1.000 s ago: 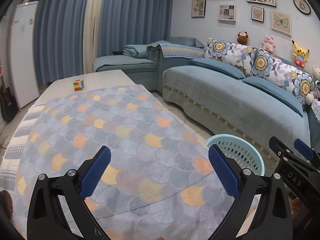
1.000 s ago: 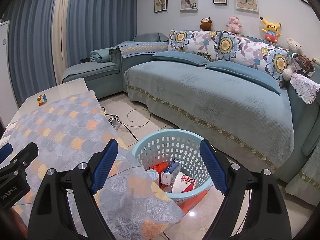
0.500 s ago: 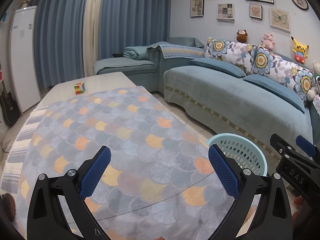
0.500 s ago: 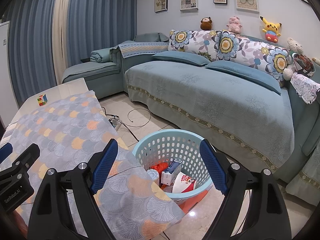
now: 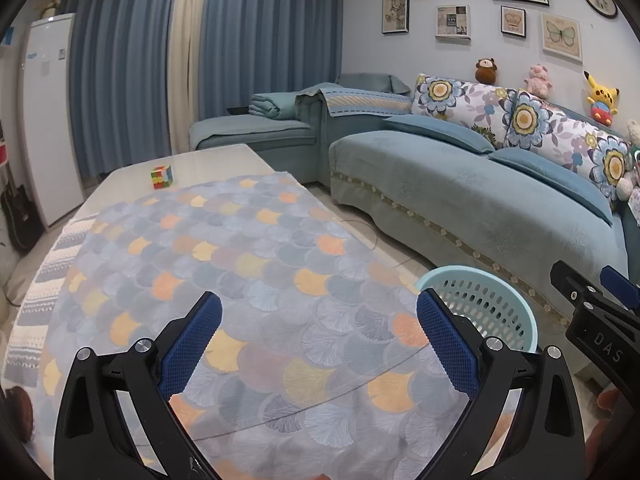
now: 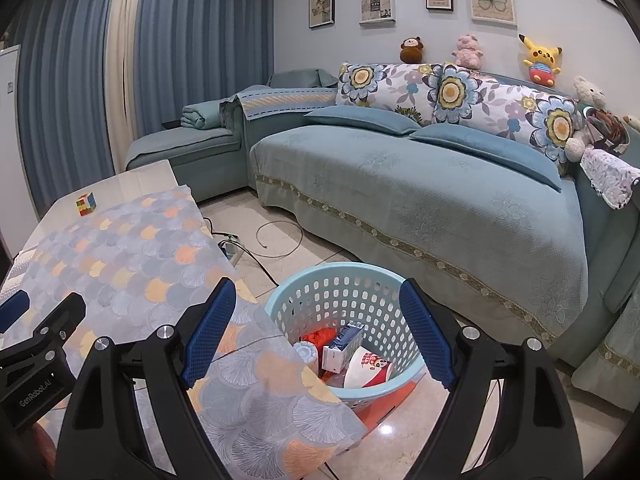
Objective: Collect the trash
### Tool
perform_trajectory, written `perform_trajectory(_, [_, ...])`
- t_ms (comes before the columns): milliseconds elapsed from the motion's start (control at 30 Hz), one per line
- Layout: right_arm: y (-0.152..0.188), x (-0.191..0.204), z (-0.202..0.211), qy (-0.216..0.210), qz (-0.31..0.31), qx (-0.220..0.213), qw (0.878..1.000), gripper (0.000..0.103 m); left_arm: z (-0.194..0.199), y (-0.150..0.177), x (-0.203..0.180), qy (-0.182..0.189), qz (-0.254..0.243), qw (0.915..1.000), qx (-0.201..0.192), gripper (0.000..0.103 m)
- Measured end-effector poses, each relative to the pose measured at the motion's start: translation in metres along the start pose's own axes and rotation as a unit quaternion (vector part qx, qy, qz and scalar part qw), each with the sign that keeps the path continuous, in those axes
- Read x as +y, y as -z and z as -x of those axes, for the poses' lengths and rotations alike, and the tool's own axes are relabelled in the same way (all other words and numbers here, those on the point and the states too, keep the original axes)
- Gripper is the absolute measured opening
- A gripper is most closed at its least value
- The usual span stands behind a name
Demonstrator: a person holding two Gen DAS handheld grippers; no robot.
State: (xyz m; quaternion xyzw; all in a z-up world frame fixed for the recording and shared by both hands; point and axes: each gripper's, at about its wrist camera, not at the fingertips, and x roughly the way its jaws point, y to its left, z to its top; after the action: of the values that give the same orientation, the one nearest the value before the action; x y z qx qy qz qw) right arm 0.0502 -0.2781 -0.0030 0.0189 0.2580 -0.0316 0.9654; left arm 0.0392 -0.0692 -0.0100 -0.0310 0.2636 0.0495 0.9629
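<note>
A light blue perforated basket (image 6: 352, 280) stands on the floor at the table's right corner; it also shows in the left wrist view (image 5: 480, 292). Inside lie a white and red paper cup (image 6: 366, 368), a small blue and white carton (image 6: 342, 346), a red wrapper (image 6: 318, 336) and a round lid (image 6: 306, 352). My right gripper (image 6: 318, 334) is open and empty above the basket. My left gripper (image 5: 318, 344) is open and empty over the table's patterned cloth (image 5: 240, 280).
A Rubik's cube (image 5: 161, 177) sits at the table's far end. A teal sofa (image 6: 420, 188) with floral cushions runs along the right. Cables (image 6: 264, 248) lie on the floor between table and sofa. A white fridge (image 5: 44, 120) stands at the left.
The left wrist view has shifted slightly, showing more of the table's far end. Both grippers stay open and the basket's contents are unchanged.
</note>
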Motion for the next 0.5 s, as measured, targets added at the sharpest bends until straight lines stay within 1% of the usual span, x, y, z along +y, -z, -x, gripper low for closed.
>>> perform_trajectory(500, [-0.0031,-0.0016,0.0018,-0.002,0.001,0.001,1.000,0.080,0.0011,-0.0001,-0.0002,-0.003,-0.003,1.0000,0.000,0.095])
